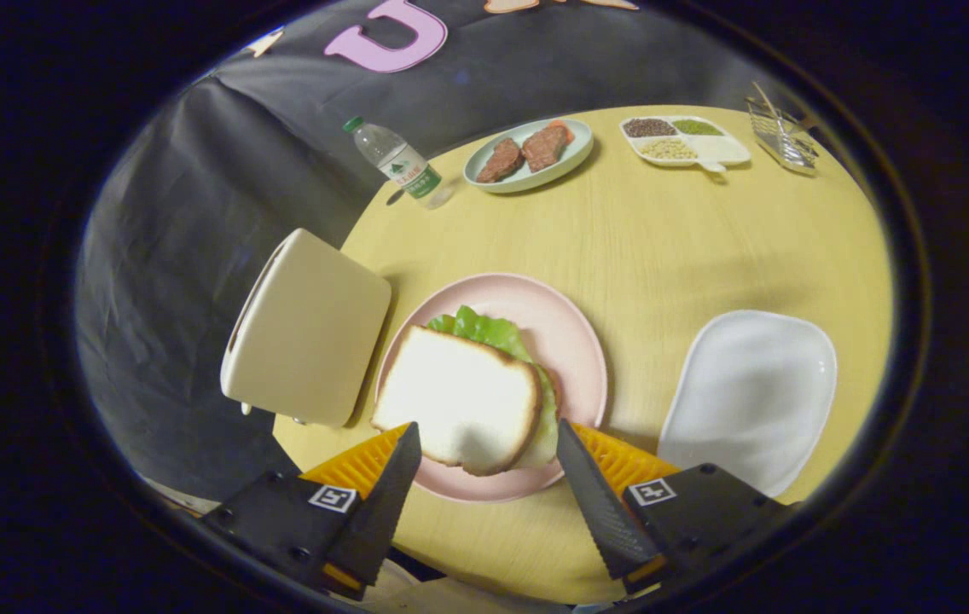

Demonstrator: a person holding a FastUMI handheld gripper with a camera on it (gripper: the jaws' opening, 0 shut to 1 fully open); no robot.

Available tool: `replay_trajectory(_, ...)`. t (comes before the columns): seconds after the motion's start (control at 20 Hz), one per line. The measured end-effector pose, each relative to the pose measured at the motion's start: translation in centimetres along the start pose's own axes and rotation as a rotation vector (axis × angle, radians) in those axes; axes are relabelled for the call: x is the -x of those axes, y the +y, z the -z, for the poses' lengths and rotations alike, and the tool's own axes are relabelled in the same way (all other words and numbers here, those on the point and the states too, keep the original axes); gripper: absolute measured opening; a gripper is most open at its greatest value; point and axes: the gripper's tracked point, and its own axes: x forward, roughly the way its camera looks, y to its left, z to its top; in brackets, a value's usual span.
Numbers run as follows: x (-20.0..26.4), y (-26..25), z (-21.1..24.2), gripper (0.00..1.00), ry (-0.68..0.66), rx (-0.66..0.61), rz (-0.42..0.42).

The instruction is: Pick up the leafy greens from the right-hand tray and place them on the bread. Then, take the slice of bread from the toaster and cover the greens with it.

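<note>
A slice of bread point(459, 396) lies on top of the leafy greens point(484, 331), whose ruffled edge sticks out beyond and to the right of the slice. Both rest on a pink plate point(574, 341) on the yellow round table. My gripper point(489, 439) hangs above the plate's near edge, open, its fingers spread to either side of the slice's near end and touching nothing. A cream toaster point(310, 328) stands just left of the plate. The white tray point(753, 396) to the right of the plate holds nothing.
At the far side of the table point(664, 247) stand a water bottle point(395, 162), a pale green plate point(531, 153) with two pieces of meat, a white divided dish point(685, 141) of beans, and a wire rack point(779, 132). The table's near edge lies just under the fingers.
</note>
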Motion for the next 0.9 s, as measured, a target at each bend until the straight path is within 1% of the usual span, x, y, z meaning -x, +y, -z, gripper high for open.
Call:
replay_trajectory(0.25,3.2,-0.6,-3.0,1.0,-0.139,0.059,0.009)
replay_trajectory(0.5,7.7,-1.4,-7.6,1.0,-0.358,0.171,0.082)
replay_trajectory(0.9,14.1,-1.7,-11.3,1.0,-0.57,0.309,0.19)
